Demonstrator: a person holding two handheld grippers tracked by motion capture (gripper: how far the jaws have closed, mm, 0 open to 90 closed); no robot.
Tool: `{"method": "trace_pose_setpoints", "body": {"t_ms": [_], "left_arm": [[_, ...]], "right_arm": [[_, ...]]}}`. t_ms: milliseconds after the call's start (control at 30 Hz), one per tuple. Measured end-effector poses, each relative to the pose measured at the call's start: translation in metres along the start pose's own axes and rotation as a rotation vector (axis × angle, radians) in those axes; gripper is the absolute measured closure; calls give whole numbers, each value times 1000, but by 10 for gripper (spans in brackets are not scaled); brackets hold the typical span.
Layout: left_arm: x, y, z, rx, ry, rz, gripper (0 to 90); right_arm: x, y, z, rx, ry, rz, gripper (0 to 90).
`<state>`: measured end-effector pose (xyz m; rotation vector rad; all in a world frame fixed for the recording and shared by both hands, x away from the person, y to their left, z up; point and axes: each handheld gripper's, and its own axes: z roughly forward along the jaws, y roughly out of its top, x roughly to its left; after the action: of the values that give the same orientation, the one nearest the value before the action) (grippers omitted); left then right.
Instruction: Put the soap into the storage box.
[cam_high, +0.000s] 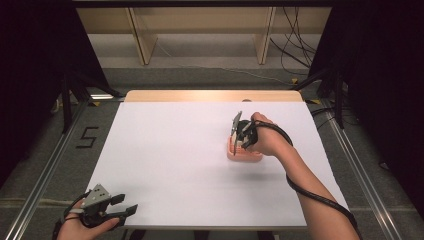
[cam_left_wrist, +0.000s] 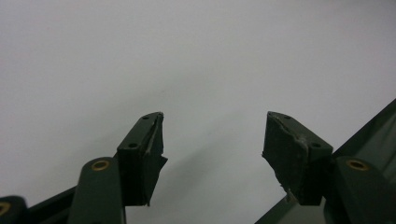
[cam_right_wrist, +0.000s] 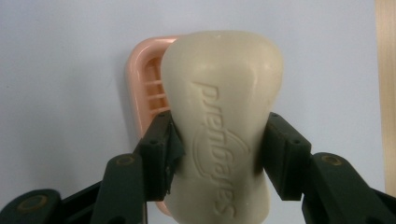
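A cream bar of soap (cam_right_wrist: 224, 116) with embossed lettering sits between the jaws of my right gripper (cam_right_wrist: 217, 154), which is shut on its sides. Under the soap lies a pink slotted soap dish (cam_right_wrist: 144, 88) on the white table. In the high view the right gripper (cam_high: 242, 135) points down over the pink soap dish (cam_high: 244, 155) right of the table's middle. My left gripper (cam_high: 127, 205) rests at the near left corner of the table, open with nothing between its fingers; in the left gripper view its jaws (cam_left_wrist: 215, 149) stand wide apart over bare white surface.
The white sheet (cam_high: 175, 160) covers most of the wooden table (cam_high: 210, 95). Dark curtains flank both sides, and cables lie on the floor at the back right. A thick black cable trails along the right forearm (cam_high: 310, 195).
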<state>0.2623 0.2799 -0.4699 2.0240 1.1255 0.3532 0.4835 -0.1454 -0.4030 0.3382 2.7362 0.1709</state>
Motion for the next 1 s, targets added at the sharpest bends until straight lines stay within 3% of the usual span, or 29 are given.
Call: {"method": "trace_pose_setpoints", "body": {"t_ms": [33,67,133,233,367,400,533,633,667,733,800,833,1000], "left_arm": [[0,0,0,0,0,0,375],[0,0,0,0,0,-1,375],[0,0,0,-2,0,-1,375],[0,0,0,-1,1,0,375],[0,0,0,-2,0,-1,375],[0,0,0,-1,0,0,375],[0,0,0,-2,0,-1,375],[0,0,0,-1,0,0,375],[0,0,0,1,1,1,375],[0,0,0,0,1,1,375],[0,0,0,-1,1,0,375],[0,0,0,-1,1,0,375],[0,0,0,-2,0,0,375]], "right_arm": [[-1,0,1,-2,-1,-5,505],[-3,0,2,-14,-3,-42,505],[-3,1,3,-23,-3,-46,505],[-1,1,3,-7,3,-22,505],[-2,1,6,-9,-1,-33,505],[-1,1,7,-4,4,-11,505],[-2,1,10,-16,-3,-42,504],[2,0,11,-10,19,26,505],[-1,0,12,-27,9,-16,505],[-1,0,12,-18,15,6,505],[-1,0,13,-23,2,-11,505],[0,-1,13,-13,11,25,505],[-2,-1,17,-19,23,1,505]]}}
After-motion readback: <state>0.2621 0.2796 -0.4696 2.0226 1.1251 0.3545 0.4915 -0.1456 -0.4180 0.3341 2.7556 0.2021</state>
